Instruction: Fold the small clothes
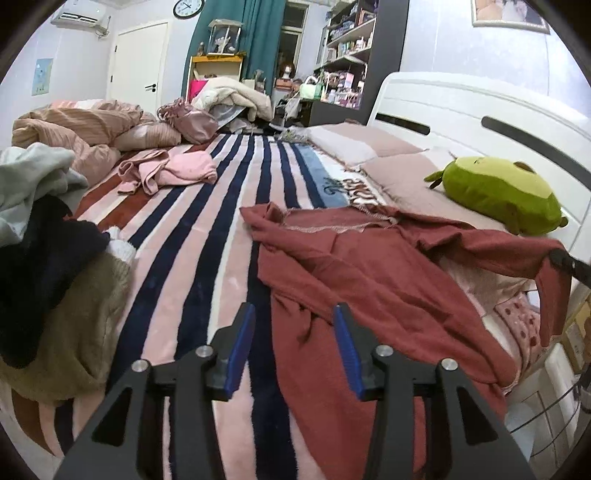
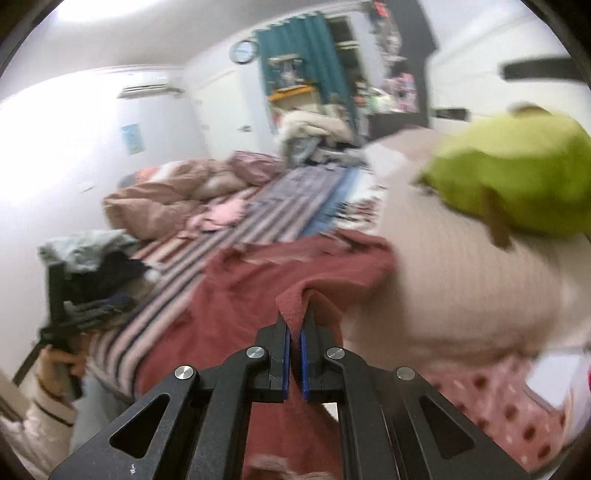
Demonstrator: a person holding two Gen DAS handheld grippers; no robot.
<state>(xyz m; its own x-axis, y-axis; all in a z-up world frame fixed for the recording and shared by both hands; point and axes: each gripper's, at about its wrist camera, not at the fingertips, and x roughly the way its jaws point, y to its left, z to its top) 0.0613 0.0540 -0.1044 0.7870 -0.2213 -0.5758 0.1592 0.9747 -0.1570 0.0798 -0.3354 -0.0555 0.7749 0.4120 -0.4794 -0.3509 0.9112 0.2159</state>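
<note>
Red garment (image 1: 369, 280): spread rumpled across the striped blanket (image 1: 207, 229) on the bed, near the pillows.
Right gripper (image 2: 294, 325): clenched on a fold of the red garment's edge, lifting it.
Left gripper (image 1: 293, 314): released, jaws apart, poised above the garment's near edge.
Green plush toy (image 1: 502, 192): on a pillow.
Clothes pile (image 1: 48, 236): at the left.

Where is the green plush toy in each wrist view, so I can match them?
Left wrist: green plush toy at right, on the pillows beside the white headboard.
Right wrist: green plush toy upper right, blurred.
Shared landmark: wall clock beside the teal curtain.
</note>
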